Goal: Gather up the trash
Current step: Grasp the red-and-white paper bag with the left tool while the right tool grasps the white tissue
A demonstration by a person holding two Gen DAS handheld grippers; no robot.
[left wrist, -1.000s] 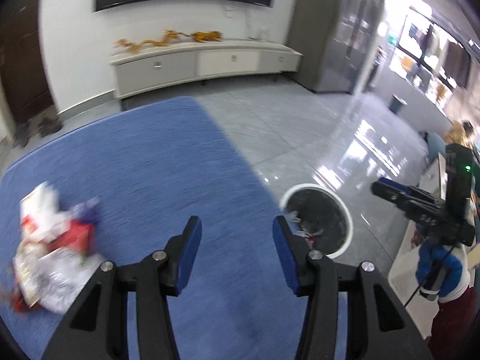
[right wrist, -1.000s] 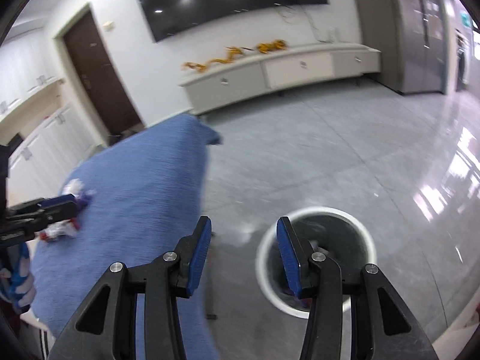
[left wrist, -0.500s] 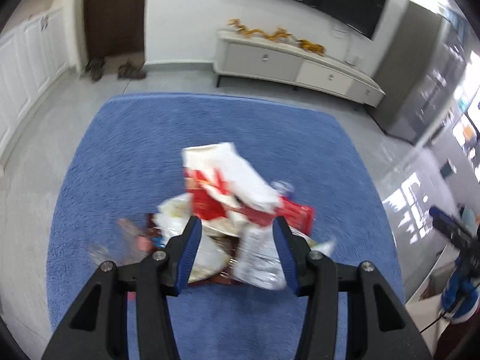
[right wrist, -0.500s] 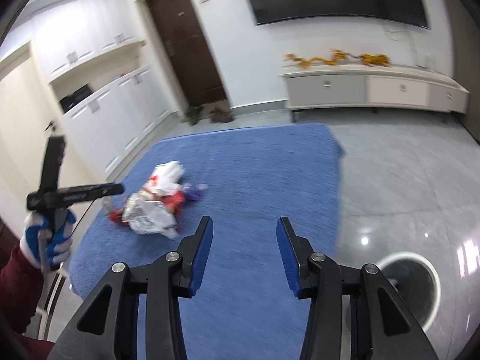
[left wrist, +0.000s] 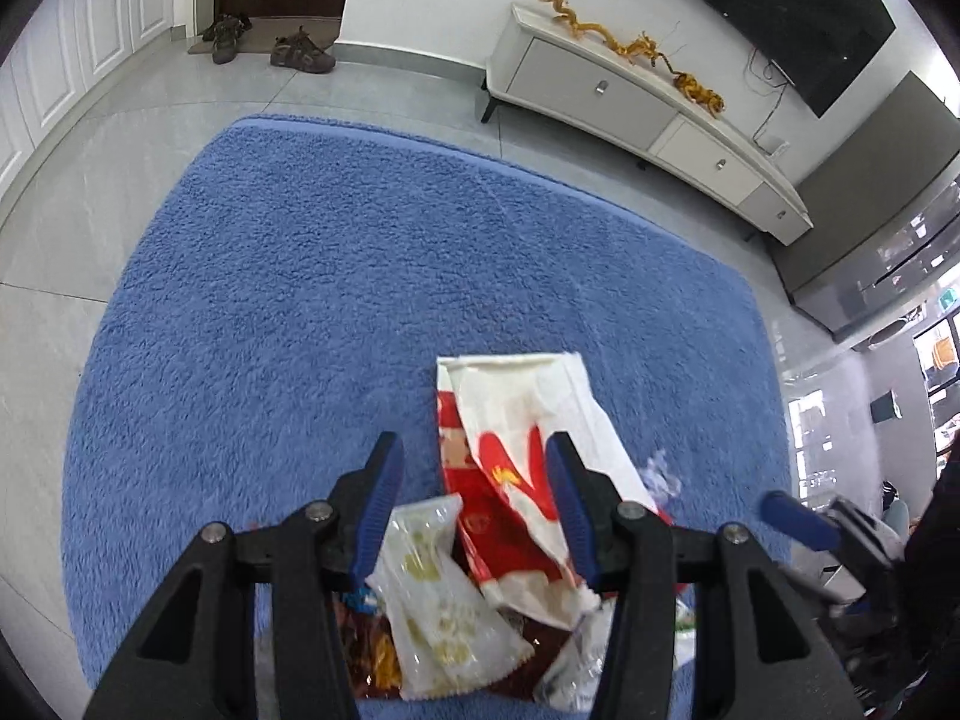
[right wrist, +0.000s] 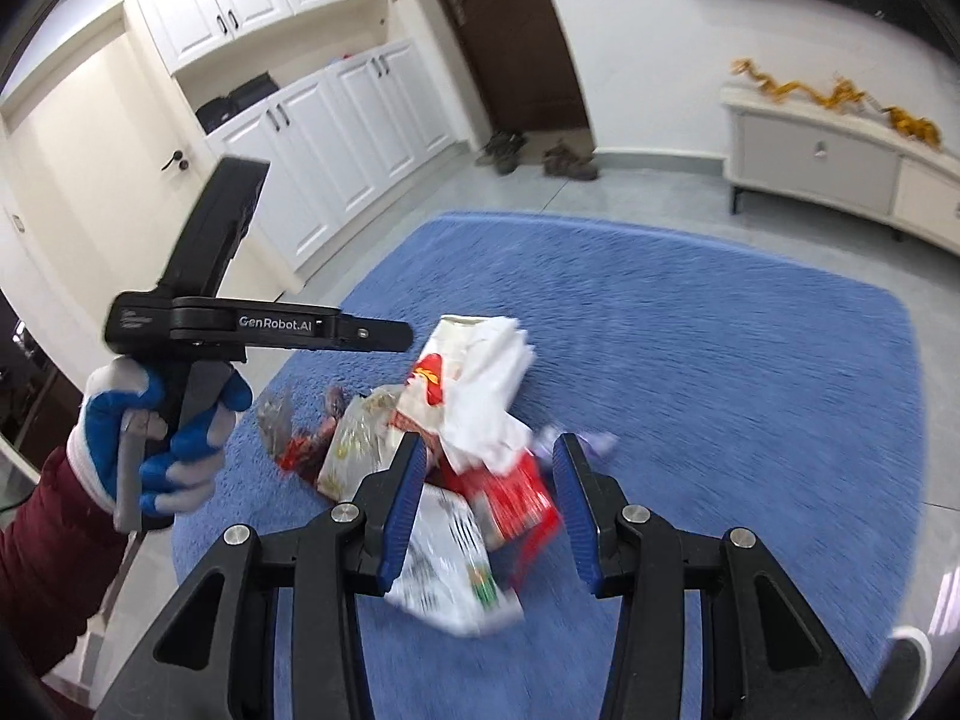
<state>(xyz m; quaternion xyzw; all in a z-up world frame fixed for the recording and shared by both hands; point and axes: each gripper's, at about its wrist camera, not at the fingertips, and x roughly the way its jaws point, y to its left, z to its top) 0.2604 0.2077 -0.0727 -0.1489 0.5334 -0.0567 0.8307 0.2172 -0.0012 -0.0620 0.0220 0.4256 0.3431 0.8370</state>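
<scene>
- Left wrist view: the left gripper pointed down over a heap of trash on a blue rug. Its blue-padded jaws stood apart with nothing pressed between them. A red and white paper bag lay on top of the heap, with a clear yellow-printed wrapper beside it, nearer the camera. The tip of the right gripper showed at the right edge. Behind the rug, a white TV cabinet stood against the wall, and shoes lay by a dark door.
- Right wrist view: the right gripper was likewise open, above the same trash pile, gripping nothing. The picture was blurred. A white printed wrapper lay nearest its fingers. At the left, a gloved left hand in blue and white held the left gripper's handle above the rug's near edge.
</scene>
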